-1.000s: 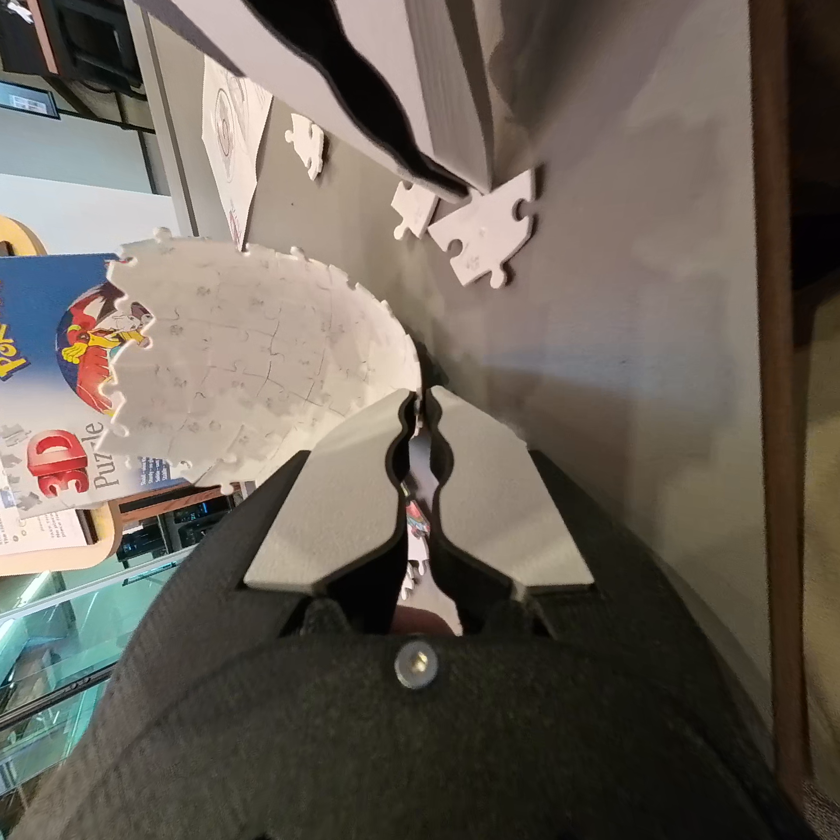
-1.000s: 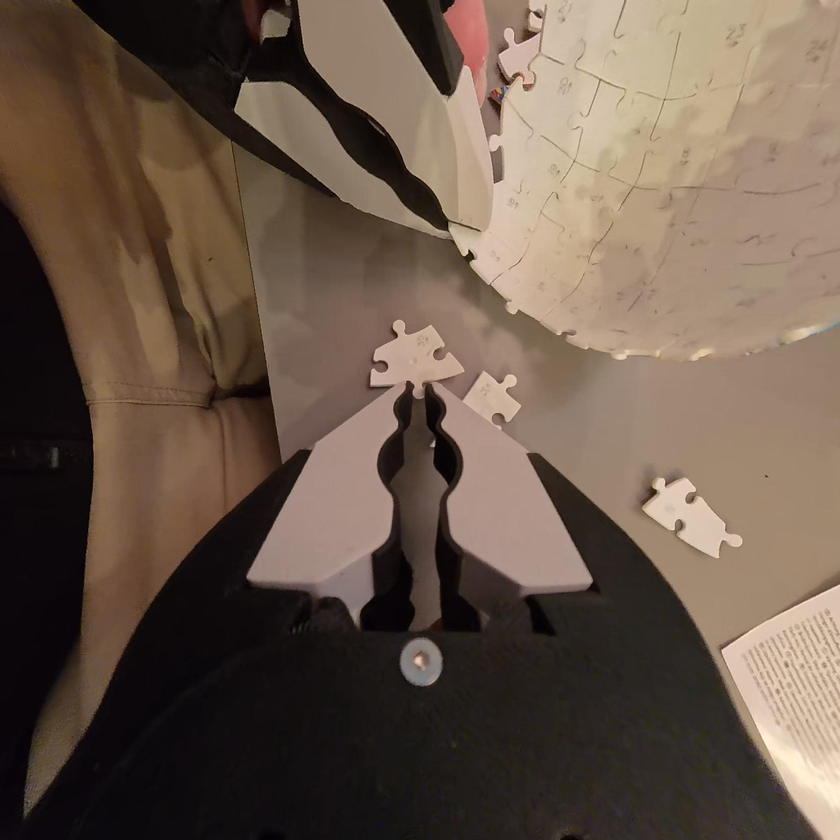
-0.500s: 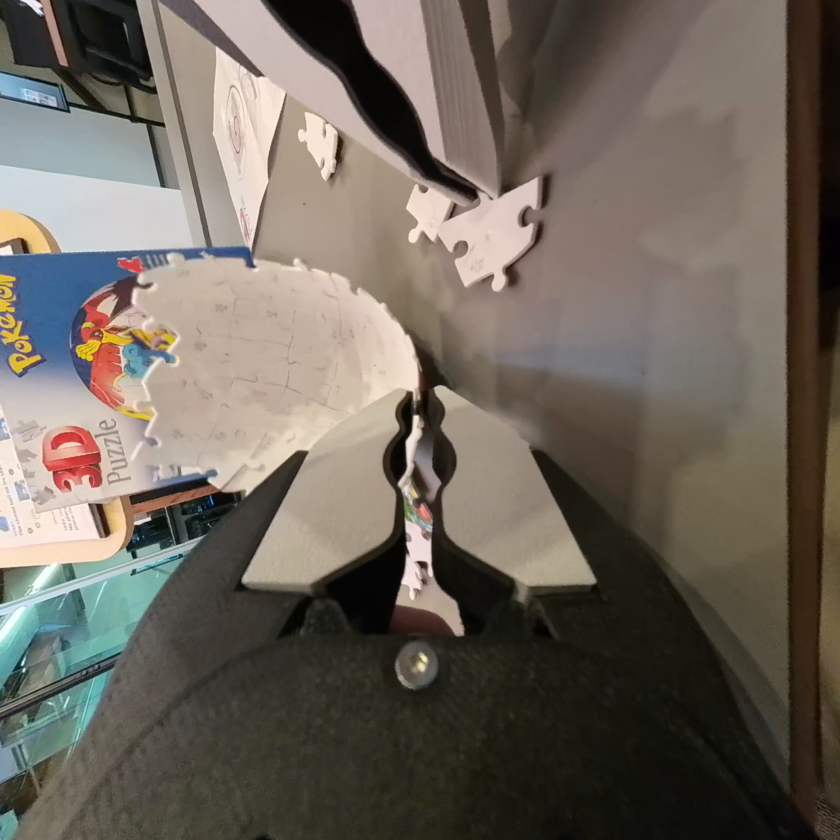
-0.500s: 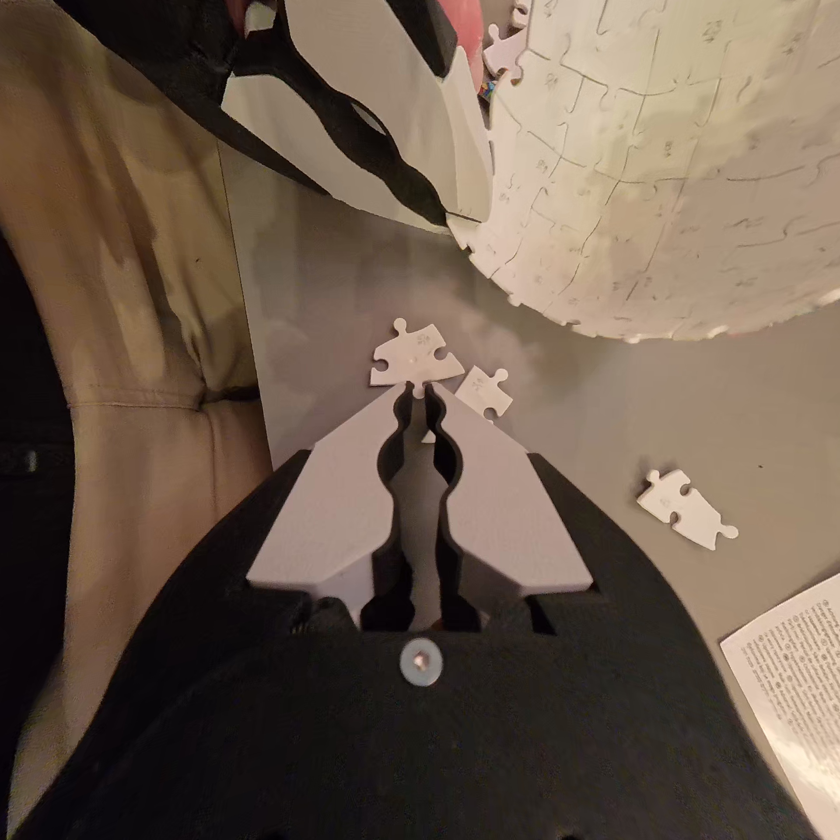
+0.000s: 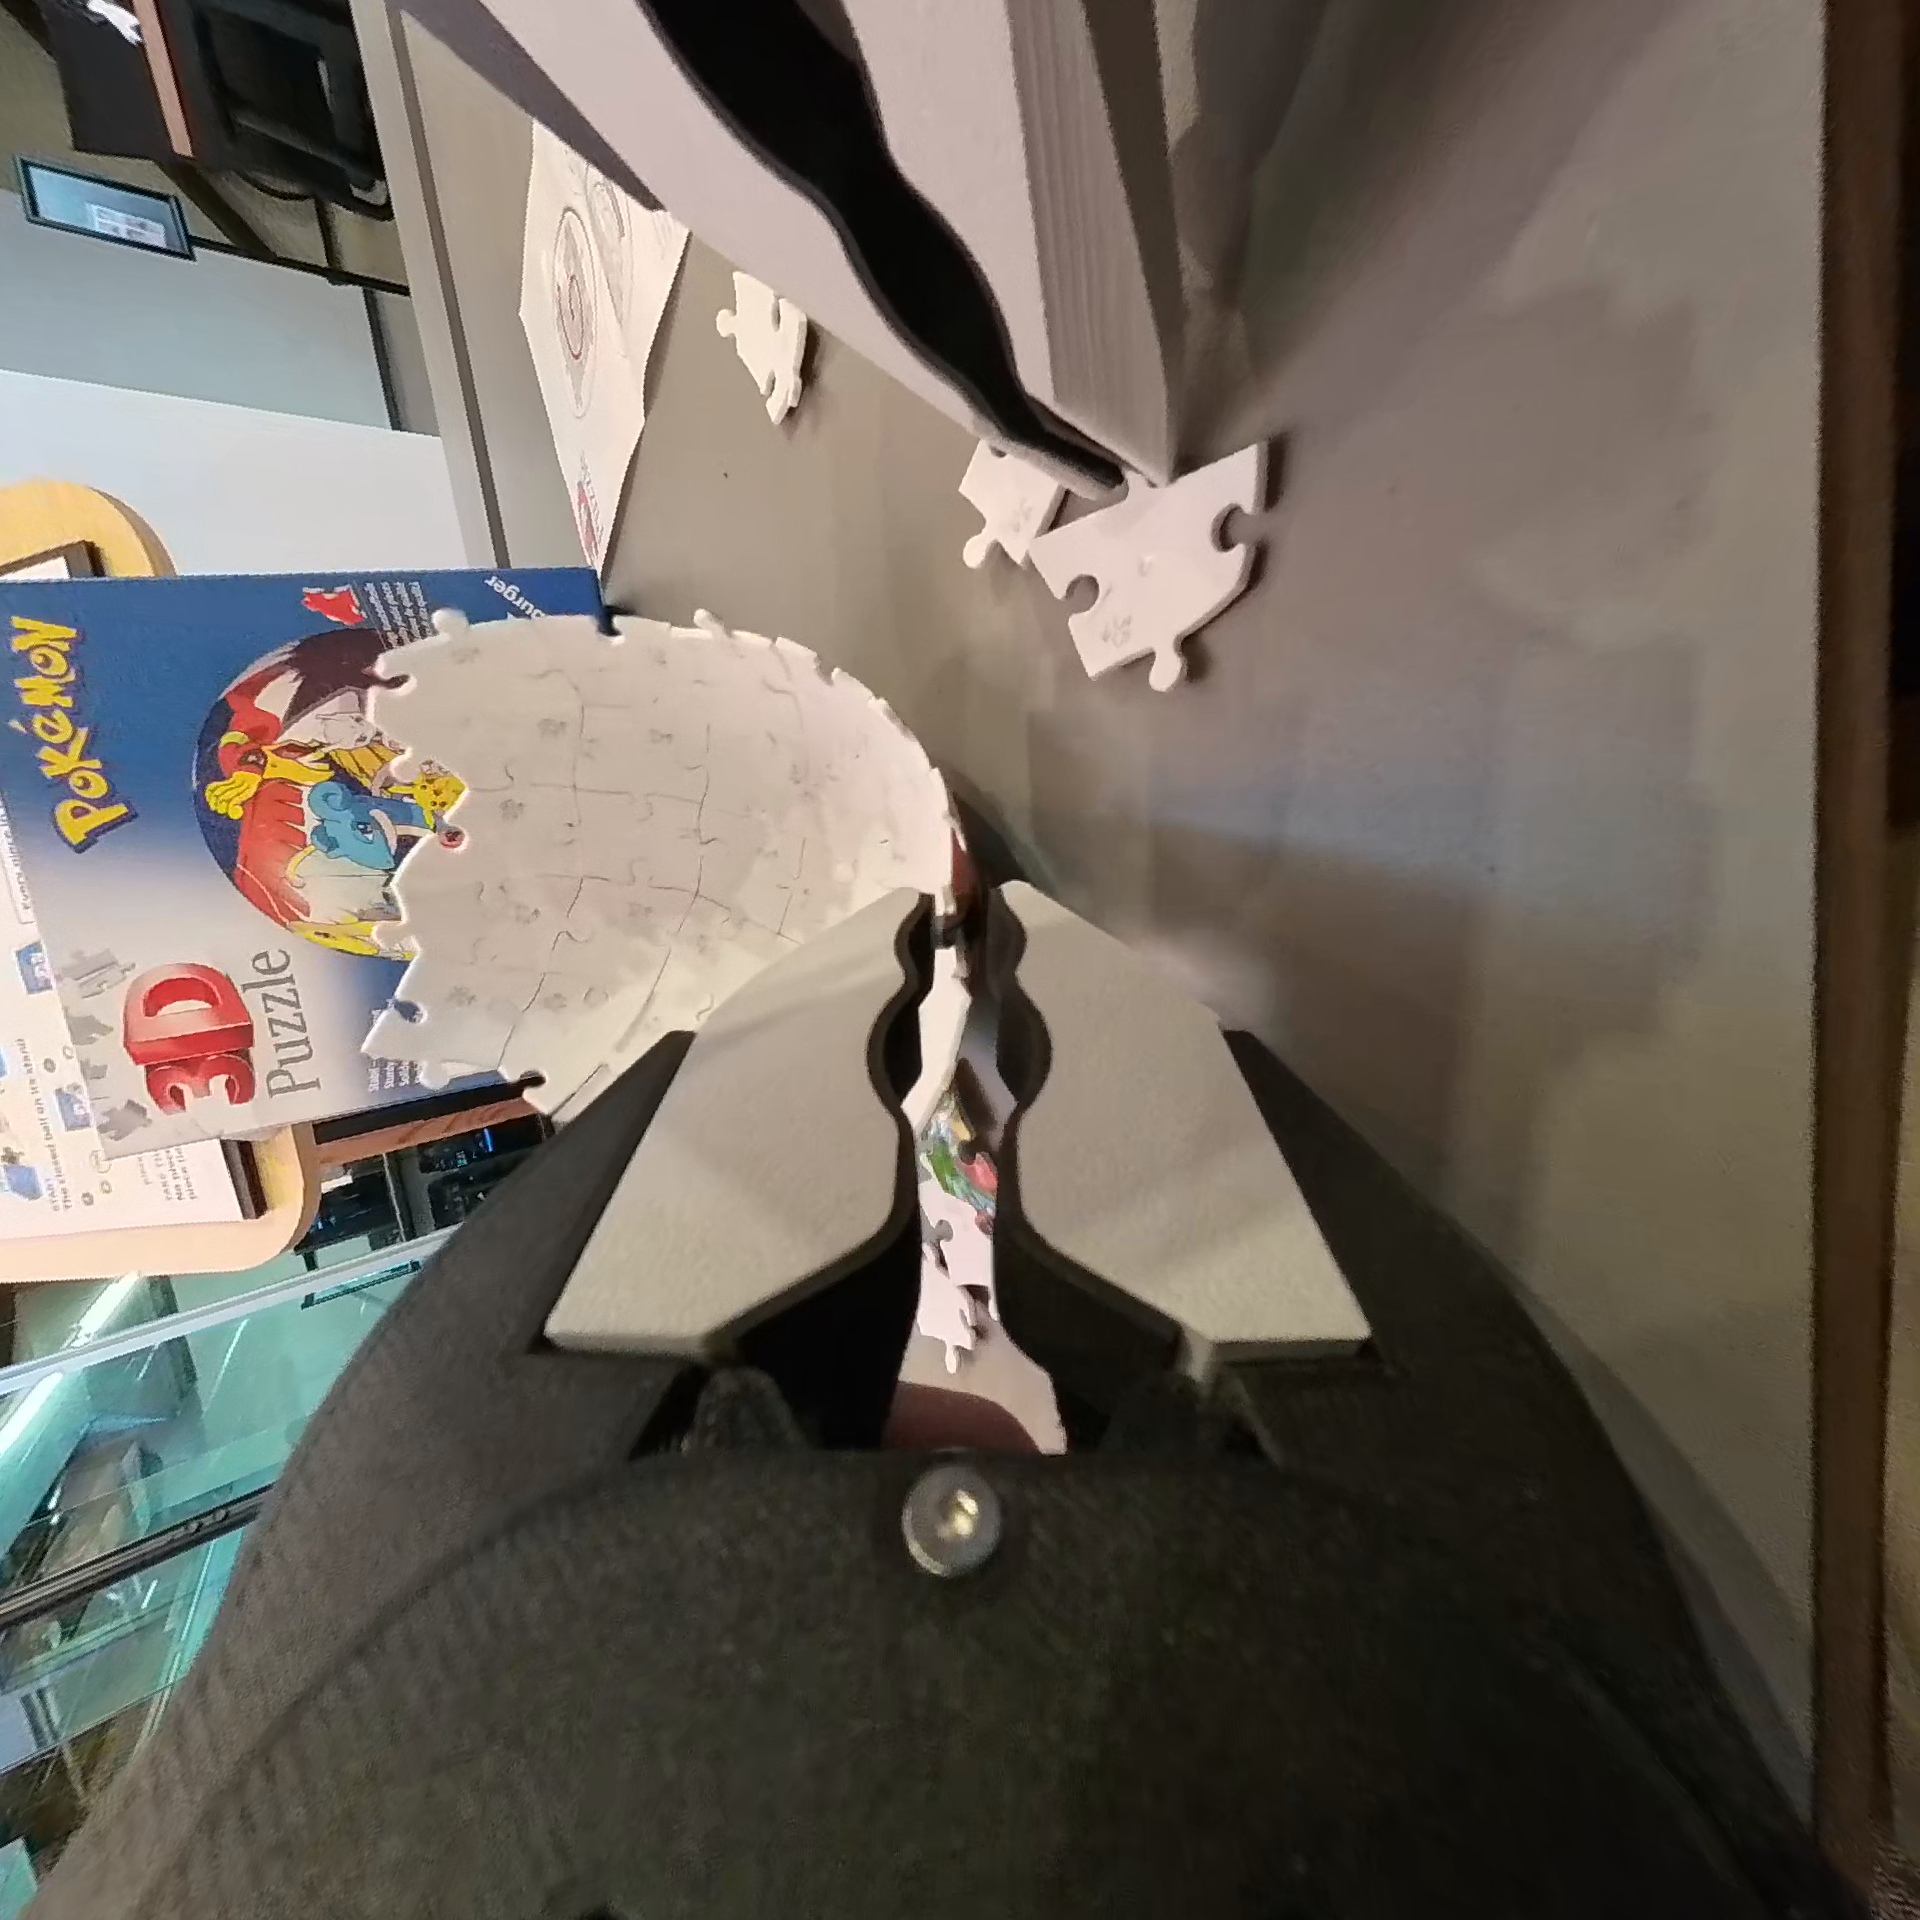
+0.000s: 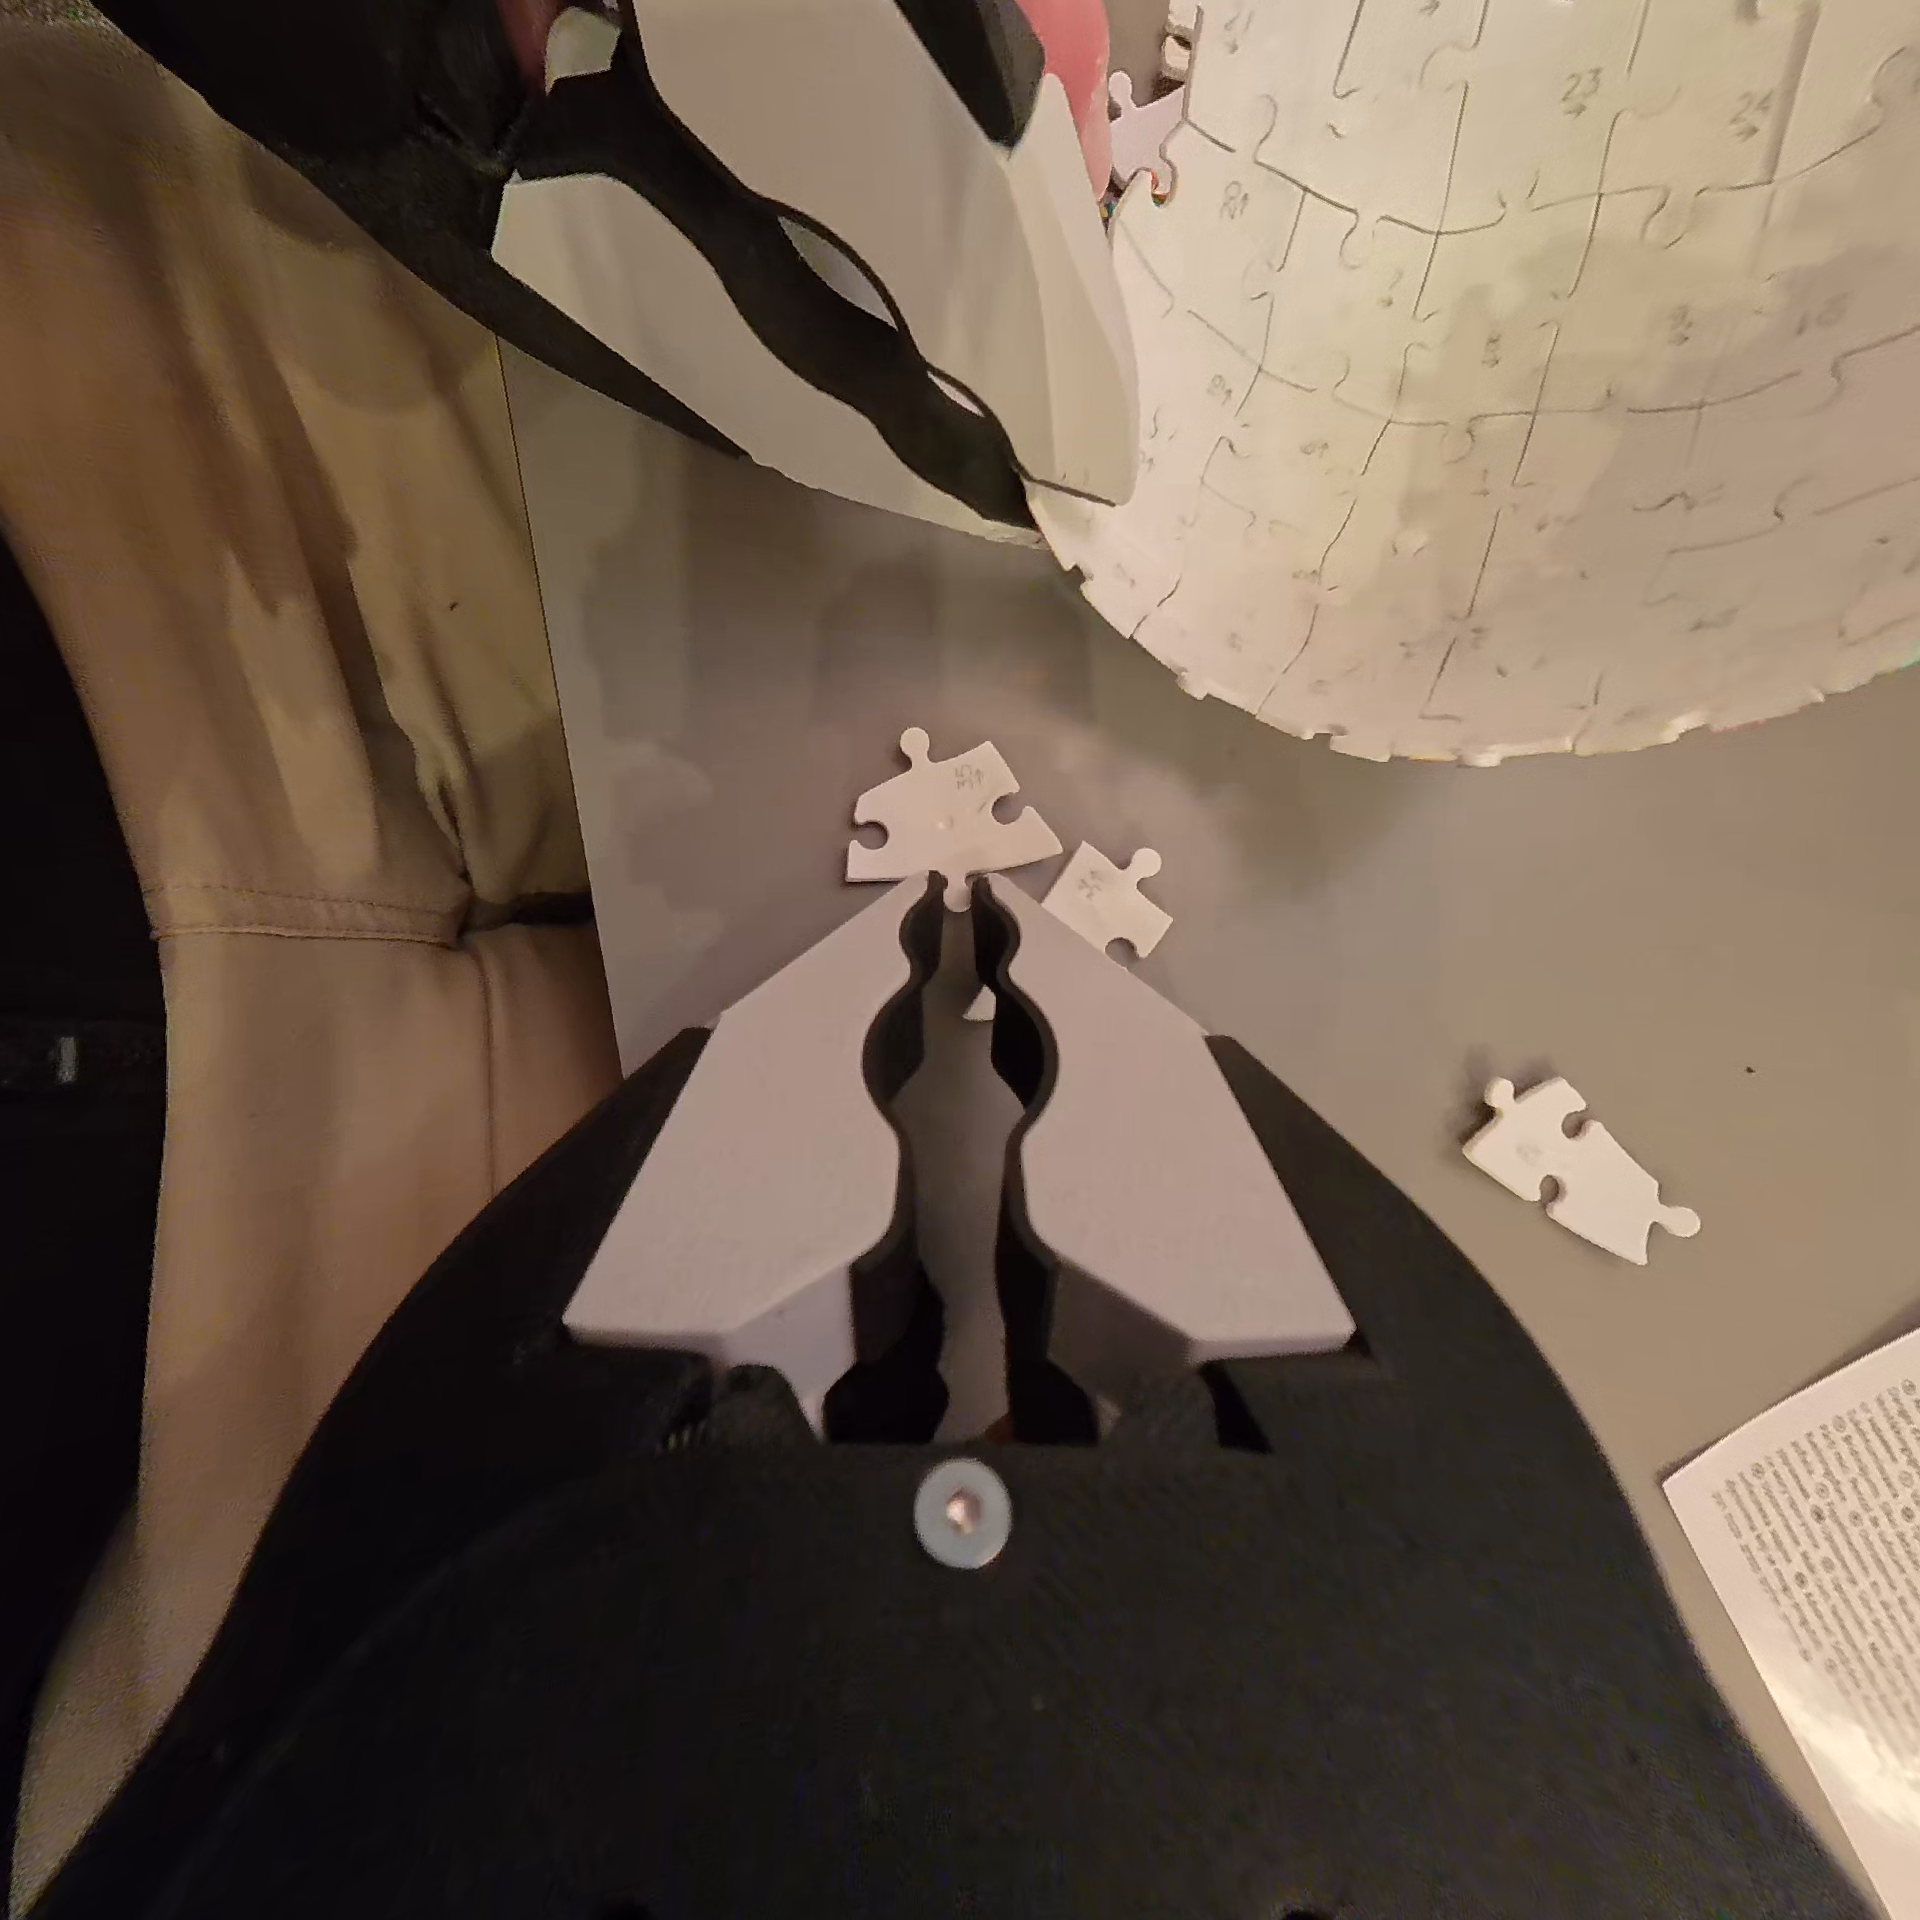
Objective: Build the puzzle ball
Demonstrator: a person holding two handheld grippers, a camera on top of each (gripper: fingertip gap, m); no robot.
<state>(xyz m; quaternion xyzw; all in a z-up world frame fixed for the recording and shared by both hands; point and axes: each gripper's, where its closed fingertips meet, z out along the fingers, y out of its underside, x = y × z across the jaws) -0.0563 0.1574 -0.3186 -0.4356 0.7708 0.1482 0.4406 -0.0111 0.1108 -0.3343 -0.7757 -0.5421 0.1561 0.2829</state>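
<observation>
Left gripper (image 5: 961, 914): jaws clamped on the rim of the half-built puzzle ball (image 5: 665, 852), a white curved shell seen from its blank inner side, held above the grey table (image 5: 1455, 935). Printed colour shows on the shell's edge between the fingers.

Right gripper (image 6: 958, 891): jaws nearly together, pinching the tab of a loose white piece (image 6: 951, 816) lying flat on the table. Second loose piece (image 6: 1107, 899) just beside the right finger, partly under it. Third piece (image 6: 1579, 1169) well apart to the right.

Writing: small handwritten-looking marks on the backs of the pieces and shell; a blue puzzle box (image 5: 208, 852) with logo and cartoon art; a printed instruction sheet (image 6: 1808, 1558). Not transcribing any of it.

Left view only: the box standing behind the ball, a second sheet (image 5: 597, 343) with a diagram, a light wood panel edge, glass railing and dim interior beyond. Right view only: the ball's convex white back, beige cloth off the table's left edge, the other gripper on the shell.

Table is matte grey with a dark brown edge.
</observation>
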